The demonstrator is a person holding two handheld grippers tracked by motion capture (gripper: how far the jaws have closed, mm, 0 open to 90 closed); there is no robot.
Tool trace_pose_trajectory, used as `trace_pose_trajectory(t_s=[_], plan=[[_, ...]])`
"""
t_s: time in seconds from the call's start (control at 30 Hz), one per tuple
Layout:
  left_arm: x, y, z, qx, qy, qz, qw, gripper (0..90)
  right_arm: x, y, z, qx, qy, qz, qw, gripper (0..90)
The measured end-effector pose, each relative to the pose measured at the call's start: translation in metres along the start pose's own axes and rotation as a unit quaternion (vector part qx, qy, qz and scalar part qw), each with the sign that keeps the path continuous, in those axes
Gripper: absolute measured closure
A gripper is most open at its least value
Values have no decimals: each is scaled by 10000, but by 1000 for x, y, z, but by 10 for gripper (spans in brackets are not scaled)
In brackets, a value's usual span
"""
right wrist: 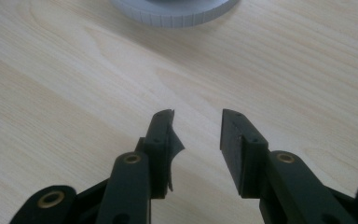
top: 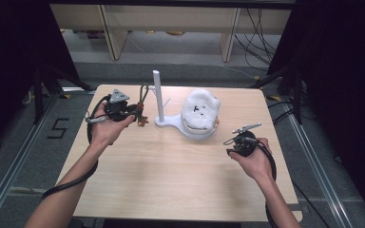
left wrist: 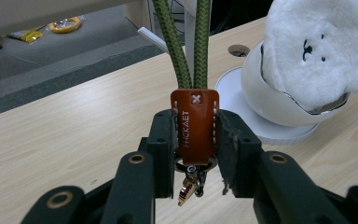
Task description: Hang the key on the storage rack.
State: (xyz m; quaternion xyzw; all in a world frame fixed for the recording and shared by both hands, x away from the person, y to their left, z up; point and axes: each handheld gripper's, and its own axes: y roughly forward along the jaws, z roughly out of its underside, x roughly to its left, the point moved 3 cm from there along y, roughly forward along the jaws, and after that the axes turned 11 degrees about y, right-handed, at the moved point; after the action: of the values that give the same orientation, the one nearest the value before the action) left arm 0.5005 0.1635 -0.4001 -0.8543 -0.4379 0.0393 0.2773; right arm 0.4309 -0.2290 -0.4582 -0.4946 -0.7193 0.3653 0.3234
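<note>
Left gripper view, frame centre: your left gripper (left wrist: 196, 140) pinches the brown leather keychain tab (left wrist: 195, 122), green cord (left wrist: 189, 44) rising above. Your right gripper (right wrist: 196, 140) stands spread over bare table (right wrist: 74, 93).

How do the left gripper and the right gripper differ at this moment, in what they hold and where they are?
The left gripper is shut on the brown leather tag of a green cord loop; the right gripper holds nothing, its jaws apart over bare table. In the high view the left gripper is beside the white stand, and the right gripper is nearer the person, below the fluffy white toy. Both have black jaws.
</note>
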Motion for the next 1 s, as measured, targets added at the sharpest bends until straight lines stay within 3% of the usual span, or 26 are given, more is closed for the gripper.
trace_pose_trajectory(t_s=[0.17,0.3,1.0], plan=[[1,3,0,27,-30,6,10000,676,-2,0,-1,-49,-99,-7,9999,650],[1,5,1,25,-64,32,10000,676,-1,0,0,-15,-5,-4,10000,650],[-2,16,3,59,-249,168,9995,674,-2,0,0,-47,-78,22,10000,649]])
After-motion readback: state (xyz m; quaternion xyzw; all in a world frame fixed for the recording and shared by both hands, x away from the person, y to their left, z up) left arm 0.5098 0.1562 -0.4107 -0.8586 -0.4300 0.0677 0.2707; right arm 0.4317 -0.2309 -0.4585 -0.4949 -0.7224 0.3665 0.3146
